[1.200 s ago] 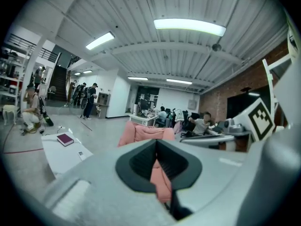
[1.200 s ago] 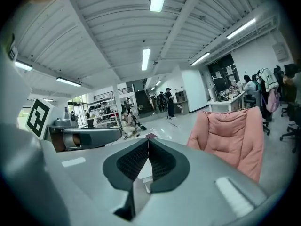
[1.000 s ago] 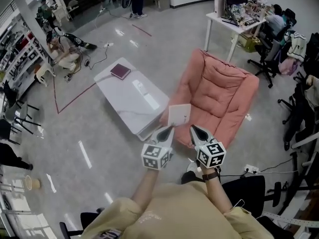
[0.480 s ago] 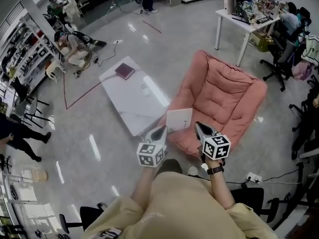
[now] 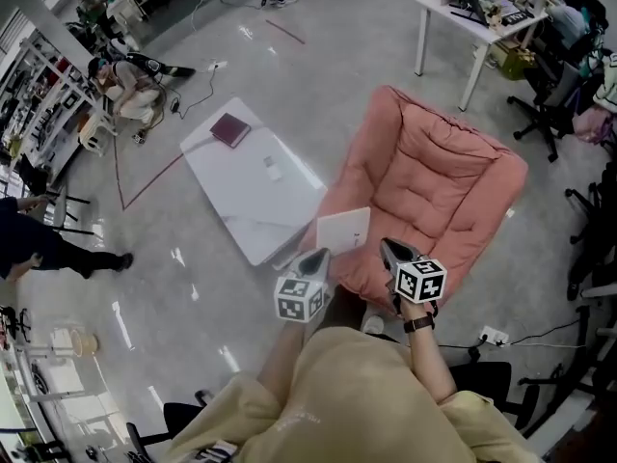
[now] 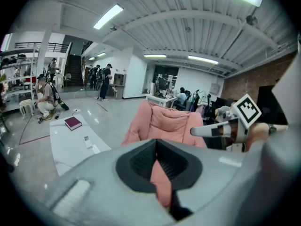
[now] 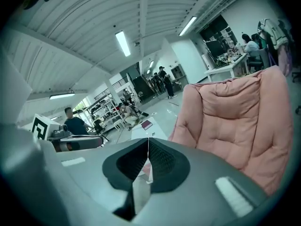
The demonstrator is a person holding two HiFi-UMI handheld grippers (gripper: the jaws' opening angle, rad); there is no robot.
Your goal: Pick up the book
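A maroon book (image 5: 230, 129) lies at the far end of a low white table (image 5: 249, 210); it also shows as the maroon book (image 6: 73, 123) in the left gripper view and the maroon book (image 7: 146, 125) in the right gripper view. A flat white square thing (image 5: 344, 230), perhaps another book, rests on the front edge of a pink lounge chair (image 5: 434, 172). My left gripper (image 5: 316, 256) and right gripper (image 5: 390, 249) hang side by side just short of that white thing. Both are shut with nothing between their jaws. Neither touches anything.
A small white remote (image 5: 273, 169) lies on the table's middle. At the left a person in dark clothes (image 5: 39, 239) walks across the glossy floor. Shelves (image 5: 39, 95) line the far left. A white desk (image 5: 472, 17) and office chairs (image 5: 549, 104) stand at the right.
Both grippers have sunk and moved on together, jaws still shut. The table and chair have shifted in the head view. A person in dark clothes has walked further in at the left.
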